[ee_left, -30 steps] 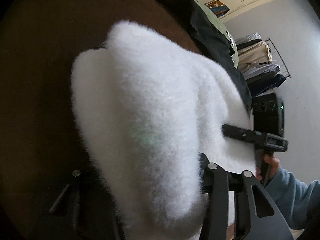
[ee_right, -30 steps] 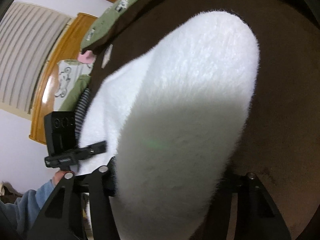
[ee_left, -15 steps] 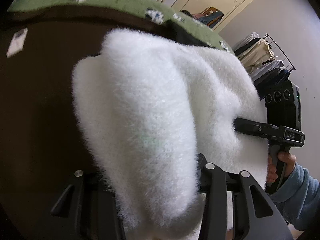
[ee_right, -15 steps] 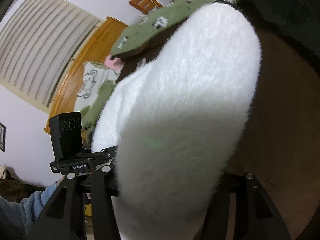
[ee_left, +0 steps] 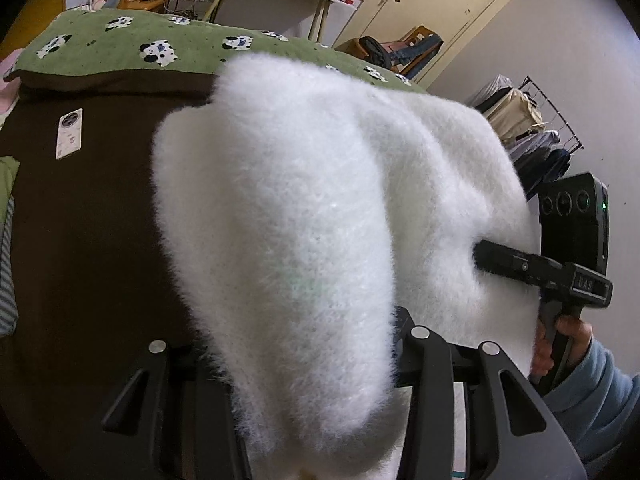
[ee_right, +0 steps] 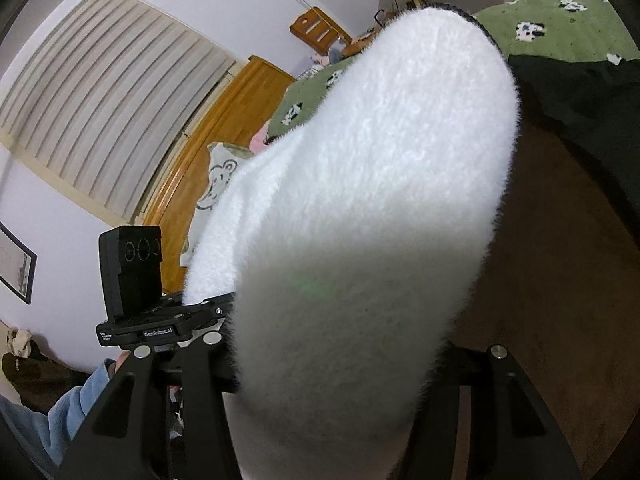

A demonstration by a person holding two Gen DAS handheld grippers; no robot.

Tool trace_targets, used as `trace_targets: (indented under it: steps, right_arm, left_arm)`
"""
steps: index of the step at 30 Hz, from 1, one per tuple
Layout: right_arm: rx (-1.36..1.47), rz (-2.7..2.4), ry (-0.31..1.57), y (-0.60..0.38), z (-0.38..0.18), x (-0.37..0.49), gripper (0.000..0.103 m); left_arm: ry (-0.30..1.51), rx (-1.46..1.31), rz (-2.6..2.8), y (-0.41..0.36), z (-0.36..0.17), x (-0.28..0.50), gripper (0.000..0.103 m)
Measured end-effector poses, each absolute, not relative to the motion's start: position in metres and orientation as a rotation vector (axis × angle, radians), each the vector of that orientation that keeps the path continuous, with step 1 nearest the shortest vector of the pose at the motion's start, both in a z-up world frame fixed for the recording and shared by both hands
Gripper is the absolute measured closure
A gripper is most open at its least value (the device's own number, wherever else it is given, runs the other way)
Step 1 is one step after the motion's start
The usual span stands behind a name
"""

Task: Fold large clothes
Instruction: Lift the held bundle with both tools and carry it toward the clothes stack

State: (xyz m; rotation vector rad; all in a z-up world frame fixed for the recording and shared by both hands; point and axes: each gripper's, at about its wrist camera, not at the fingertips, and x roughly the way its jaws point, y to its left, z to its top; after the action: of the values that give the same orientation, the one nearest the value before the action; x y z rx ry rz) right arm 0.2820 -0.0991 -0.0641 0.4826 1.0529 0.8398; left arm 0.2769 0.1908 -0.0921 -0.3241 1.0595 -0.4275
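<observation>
My left tongs are clamped on a thick bunch of the fluffy white long-pile knitted garment, jaws held partly apart by the bulk between them, and my right tongs grip another bunch of the same garment in the same way. Each view shows the other tongs pressed into the fleece alongside, so the two holds sit near each other on one edge and the cloth hangs and drapes forward from them, raised above the dark brown bed cover. I judge it soft, limp and light for its size, but bulky and springy; the long pile could slip under the pads, so holds belong at corners or along a hem, with plenty of cloth taken in. Beyond lies a green quilt with black-and-white cow patches, a small white card-like thing on the brown cover, a black garment, a loaded clothes rack, a wooden headboard and a slatted blind.
</observation>
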Motion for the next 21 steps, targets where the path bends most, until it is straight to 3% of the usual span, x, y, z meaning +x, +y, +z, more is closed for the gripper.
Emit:
trace_targets:
  steps: [11, 21]
  right_arm:
    - [0.44, 0.902, 1.059, -0.083, -0.044, 0.283, 0.051]
    - [0.363, 1.064, 1.091, -0.003, -0.039, 0.298, 0.051]
  left_arm:
    - [1.026, -0.344, -0.391, 0.194, -0.069, 0.247, 0.059]
    - [0.975, -0.419, -0.23, 0.269, -0.053, 0.209, 0.059]
